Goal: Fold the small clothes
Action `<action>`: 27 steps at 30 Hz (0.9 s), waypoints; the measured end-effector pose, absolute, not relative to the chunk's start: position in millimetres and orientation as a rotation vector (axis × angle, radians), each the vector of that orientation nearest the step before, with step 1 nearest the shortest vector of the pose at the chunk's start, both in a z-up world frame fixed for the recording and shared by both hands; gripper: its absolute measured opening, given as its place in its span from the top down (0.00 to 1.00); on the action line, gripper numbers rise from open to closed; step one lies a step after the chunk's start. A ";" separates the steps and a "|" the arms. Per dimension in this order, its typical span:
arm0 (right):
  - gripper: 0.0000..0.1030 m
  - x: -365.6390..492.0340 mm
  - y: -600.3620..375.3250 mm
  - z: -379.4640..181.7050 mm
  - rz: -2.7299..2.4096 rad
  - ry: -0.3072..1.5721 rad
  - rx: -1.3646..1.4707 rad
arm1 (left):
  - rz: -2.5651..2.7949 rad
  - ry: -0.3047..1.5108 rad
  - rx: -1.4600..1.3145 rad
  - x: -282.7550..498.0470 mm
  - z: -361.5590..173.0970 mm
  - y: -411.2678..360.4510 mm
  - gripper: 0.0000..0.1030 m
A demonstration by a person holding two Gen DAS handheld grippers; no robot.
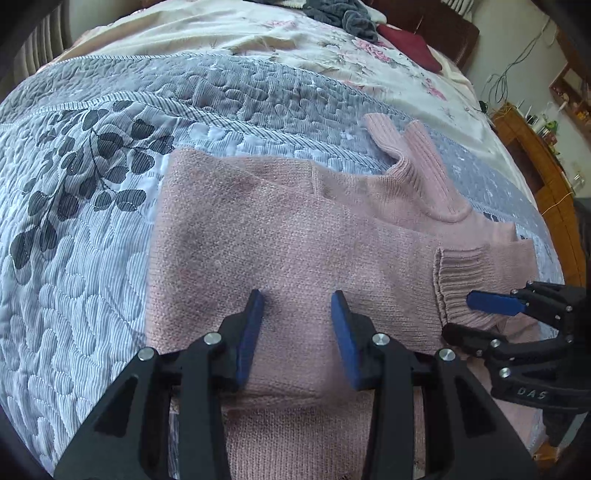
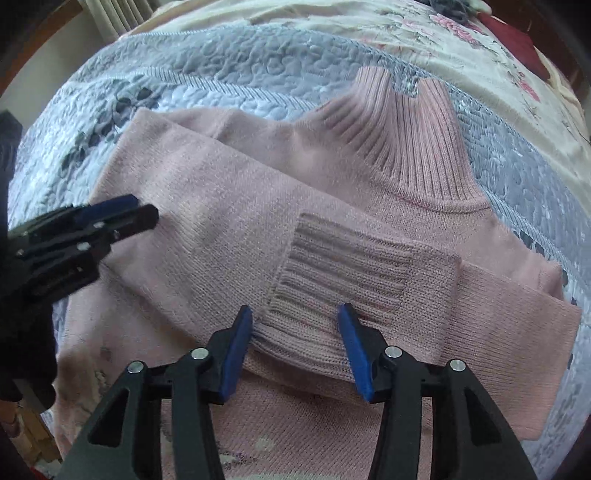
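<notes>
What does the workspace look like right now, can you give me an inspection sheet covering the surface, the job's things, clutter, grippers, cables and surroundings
Surface: bed with a blue-grey quilt; a floral cover lies beyond it.
Job's things: pink sweater lying flat, ribbed collar pointing away, both sleeves folded across the chest, ribbed cuff on top.
Clutter: dark grey cloth and a dark red pillow at the far end of the bed.
Grippers: left gripper open, over the sweater body, holding nothing; right gripper open, jaws either side of the cuff.
Cables: thin wires run down the far wall.
Surroundings: wooden shelf with small items beside the bed.
</notes>
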State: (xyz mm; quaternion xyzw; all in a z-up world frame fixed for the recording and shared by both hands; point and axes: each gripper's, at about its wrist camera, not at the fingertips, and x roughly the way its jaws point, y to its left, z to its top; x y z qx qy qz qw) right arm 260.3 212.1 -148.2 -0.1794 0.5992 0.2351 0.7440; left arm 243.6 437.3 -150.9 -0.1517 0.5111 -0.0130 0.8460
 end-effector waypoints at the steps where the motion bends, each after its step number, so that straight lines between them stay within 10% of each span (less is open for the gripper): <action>1: 0.52 257.6 211.3 -151.5 0.515 1.305 -0.407 | -0.029 1.078 -0.323 243.3 -151.6 437.7 0.63; 7: 0.84 261.0 192.4 -144.7 0.492 1.283 -0.357 | -0.022 1.077 -0.303 243.1 -152.1 434.7 0.63; 27: 0.83 283.0 -17.1 -125.1 0.323 1.284 0.330 | 0.005 1.066 -0.288 243.3 -155.0 431.1 0.62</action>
